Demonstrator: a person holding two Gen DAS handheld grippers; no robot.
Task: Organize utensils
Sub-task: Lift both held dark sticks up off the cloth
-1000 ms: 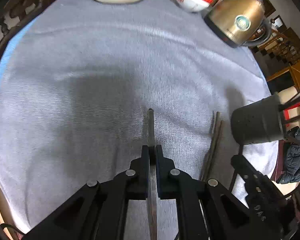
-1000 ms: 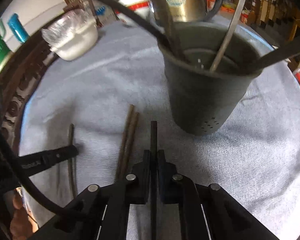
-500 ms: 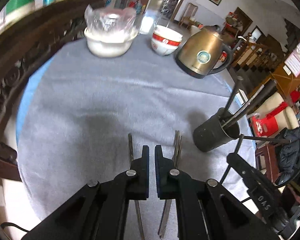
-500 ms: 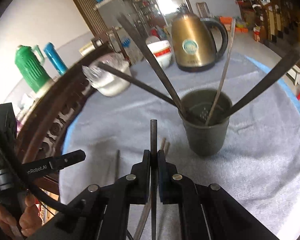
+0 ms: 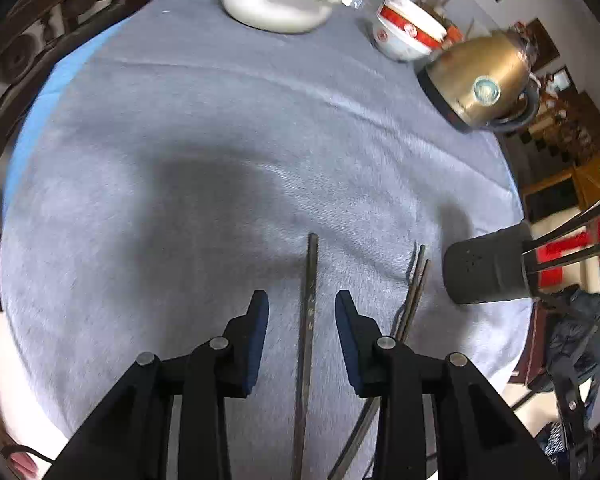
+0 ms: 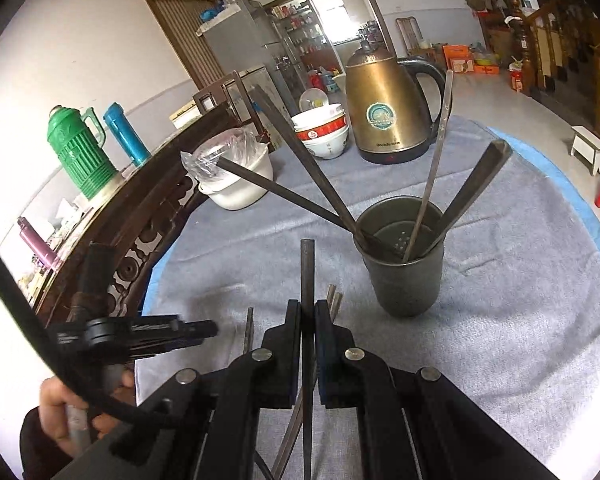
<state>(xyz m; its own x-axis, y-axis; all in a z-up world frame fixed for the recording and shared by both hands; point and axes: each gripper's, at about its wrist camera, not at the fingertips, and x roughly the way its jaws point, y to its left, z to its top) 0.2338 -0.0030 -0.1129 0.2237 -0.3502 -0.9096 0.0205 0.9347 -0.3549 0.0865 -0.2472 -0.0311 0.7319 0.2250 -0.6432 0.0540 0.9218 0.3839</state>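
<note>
Right gripper: jaws clamped on dark chopstick, stick pointing ahead past fingertips. Holder ahead and right of tips, on grey cloth, four utensils already leaning inside.

Left gripper: jaws opening, pads clear of chopstick lying on cloth between them. Chopstick pair just right of right jaw.

Step, as judged: carrying held stick to holder. Next move calls for tip over rim, gap between leaning handles, then release.
</note>
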